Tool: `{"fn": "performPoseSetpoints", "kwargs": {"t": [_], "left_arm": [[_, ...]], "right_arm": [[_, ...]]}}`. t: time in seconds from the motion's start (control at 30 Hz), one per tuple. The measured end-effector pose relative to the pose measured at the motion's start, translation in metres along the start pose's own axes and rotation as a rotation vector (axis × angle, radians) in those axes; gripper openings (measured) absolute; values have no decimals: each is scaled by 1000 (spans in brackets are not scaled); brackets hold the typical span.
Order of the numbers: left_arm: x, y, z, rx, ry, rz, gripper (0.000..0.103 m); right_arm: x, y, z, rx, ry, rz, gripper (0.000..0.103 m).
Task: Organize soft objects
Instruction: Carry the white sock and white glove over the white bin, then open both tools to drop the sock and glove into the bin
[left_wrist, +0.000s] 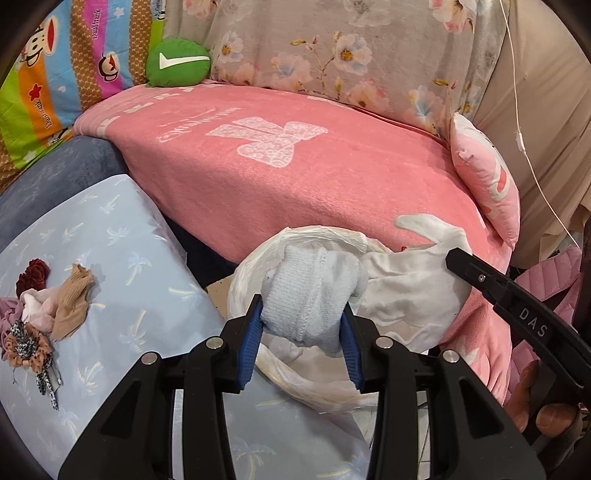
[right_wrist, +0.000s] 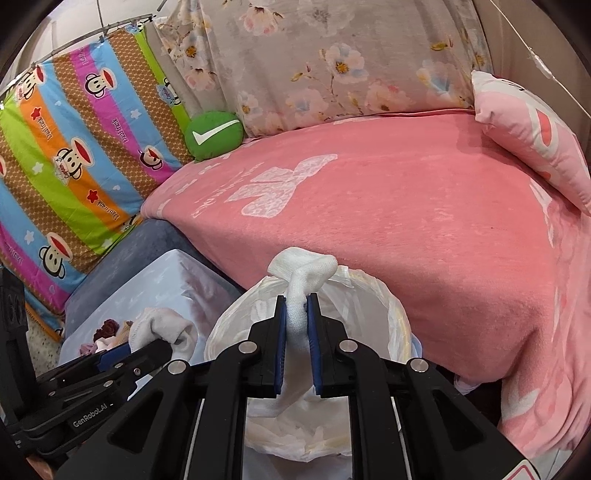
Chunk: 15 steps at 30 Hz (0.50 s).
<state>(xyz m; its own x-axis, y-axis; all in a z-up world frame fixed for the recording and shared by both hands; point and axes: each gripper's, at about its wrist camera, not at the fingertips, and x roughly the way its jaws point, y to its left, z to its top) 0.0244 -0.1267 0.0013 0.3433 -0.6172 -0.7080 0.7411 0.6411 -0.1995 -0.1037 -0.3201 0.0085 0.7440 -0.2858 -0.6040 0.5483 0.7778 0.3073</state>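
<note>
In the left wrist view my left gripper (left_wrist: 302, 308) is shut on a rolled pale blue sock (left_wrist: 314, 288), held over the mouth of a white plastic bag (left_wrist: 251, 269). To its right, my right gripper (left_wrist: 455, 261) grips a white sock (left_wrist: 406, 291) that hangs over the pink blanket's edge. The right wrist view shows the right gripper (right_wrist: 296, 300) shut on that white sock (right_wrist: 299, 269), whose knotted top sticks up above the pads, right over the open bag (right_wrist: 373, 299). At the lower left there, the left gripper (right_wrist: 164, 347) holds the pale sock (right_wrist: 162, 326).
A pile of scrunchies and a tan stocking (left_wrist: 48, 306) lies on a pale blue palm-print surface (left_wrist: 122, 236). A pink blanket (left_wrist: 295, 177) covers the bed behind the bag, with a green round cushion (left_wrist: 177, 62) and a pink pillow (left_wrist: 487, 177). A hand (left_wrist: 546, 413) shows at lower right.
</note>
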Motion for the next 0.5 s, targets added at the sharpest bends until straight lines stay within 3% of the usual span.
{"fn": "performPoseSetpoints", "kwargs": {"t": [0.1, 0.3, 0.5], "left_arm": [[2, 0, 1, -16, 10, -15, 42], [-6, 0, 2, -18, -28, 10, 63], [-12, 6, 3, -20, -47, 39, 64]], "right_arm": [[-2, -1, 1, 5, -14, -5, 16], [-5, -1, 2, 13, -23, 0, 20], [-7, 3, 4, 1, -21, 8, 25]]}}
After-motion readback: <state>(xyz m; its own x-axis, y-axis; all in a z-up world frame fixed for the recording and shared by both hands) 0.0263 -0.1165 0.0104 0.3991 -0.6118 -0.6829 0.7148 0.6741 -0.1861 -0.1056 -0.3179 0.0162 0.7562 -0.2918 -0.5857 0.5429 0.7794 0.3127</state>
